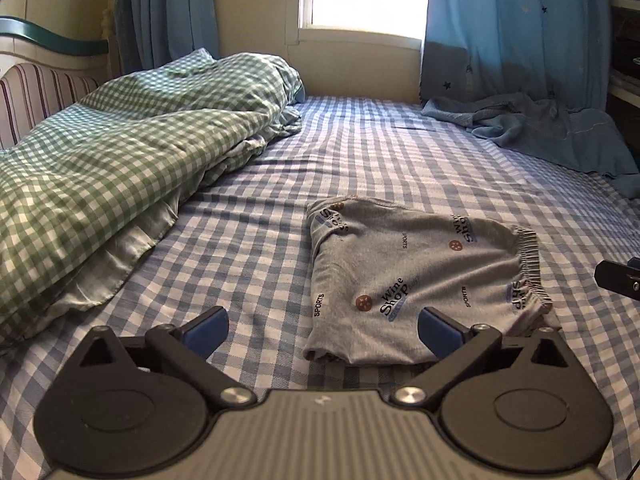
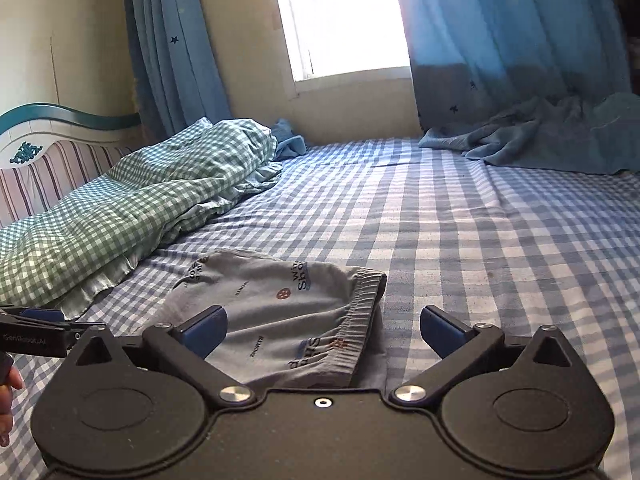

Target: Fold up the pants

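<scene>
Grey pants printed with "Wine Shop" and "SPORTS" lie folded into a compact bundle on the blue checked bed sheet, with the elastic waistband at the right. My left gripper is open and empty, just short of the bundle's near left corner. In the right wrist view the pants lie just ahead, waistband on the right. My right gripper is open and empty above the bundle's near right edge. The right gripper's tip shows at the left wrist view's right edge.
A green checked quilt is heaped along the bed's left side by a striped headboard. Blue curtains hang by the window, and their hem lies bunched on the bed's far right. The left gripper shows at the right wrist view's left edge.
</scene>
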A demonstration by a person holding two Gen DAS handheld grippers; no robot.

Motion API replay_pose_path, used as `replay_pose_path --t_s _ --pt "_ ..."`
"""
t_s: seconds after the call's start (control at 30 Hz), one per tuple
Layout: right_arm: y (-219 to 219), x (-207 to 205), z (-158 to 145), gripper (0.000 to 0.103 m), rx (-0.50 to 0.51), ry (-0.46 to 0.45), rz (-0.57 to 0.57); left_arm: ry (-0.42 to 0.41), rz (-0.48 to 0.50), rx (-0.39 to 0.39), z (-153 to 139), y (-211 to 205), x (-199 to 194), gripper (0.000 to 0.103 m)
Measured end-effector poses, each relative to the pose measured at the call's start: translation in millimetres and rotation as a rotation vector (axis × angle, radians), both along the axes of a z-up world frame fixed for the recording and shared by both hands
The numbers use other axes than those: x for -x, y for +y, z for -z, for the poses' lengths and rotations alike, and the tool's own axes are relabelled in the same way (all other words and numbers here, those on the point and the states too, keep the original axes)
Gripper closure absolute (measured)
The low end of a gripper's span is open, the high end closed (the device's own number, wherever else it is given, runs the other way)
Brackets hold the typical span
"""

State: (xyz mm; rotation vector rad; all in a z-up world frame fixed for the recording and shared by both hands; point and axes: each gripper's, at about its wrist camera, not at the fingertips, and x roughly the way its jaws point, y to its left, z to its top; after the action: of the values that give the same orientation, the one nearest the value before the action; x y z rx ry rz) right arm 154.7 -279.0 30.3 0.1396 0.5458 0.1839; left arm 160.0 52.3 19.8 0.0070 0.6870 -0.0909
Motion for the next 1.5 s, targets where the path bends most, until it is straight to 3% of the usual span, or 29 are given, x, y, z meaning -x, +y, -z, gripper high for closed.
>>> replay_pose_path --t_s 0.3,0.53,0.7,0.9,1.5 --pt "61.0 114.6 -31.1 0.001 0.036 -0.06 0.151 -0.032 0.009 0.029 -15.7 38.9 77.6 0.0" --pt "83.4 164.3 -22.2 0.001 -0.008 -0.054 0.162 -0.055 -0.002 0.016 -1.5 58.0 121.2 0.0" --pt "89.0 178.7 5.4 0.001 -0.021 -0.027 0.125 -0.052 0.025 -0.052 19.8 54.8 138.4 0.0" --pt "93.0 182.8 28.5 0.001 -0.02 0.03 0.095 -0.047 0.01 -0.031 38.7 57.1 147.6 0.0" --pt "90.5 188.0 37.3 0.001 -0.009 0.043 0.1 -0.007 0.001 -0.019 52.6 66.5 156.3 0.0"
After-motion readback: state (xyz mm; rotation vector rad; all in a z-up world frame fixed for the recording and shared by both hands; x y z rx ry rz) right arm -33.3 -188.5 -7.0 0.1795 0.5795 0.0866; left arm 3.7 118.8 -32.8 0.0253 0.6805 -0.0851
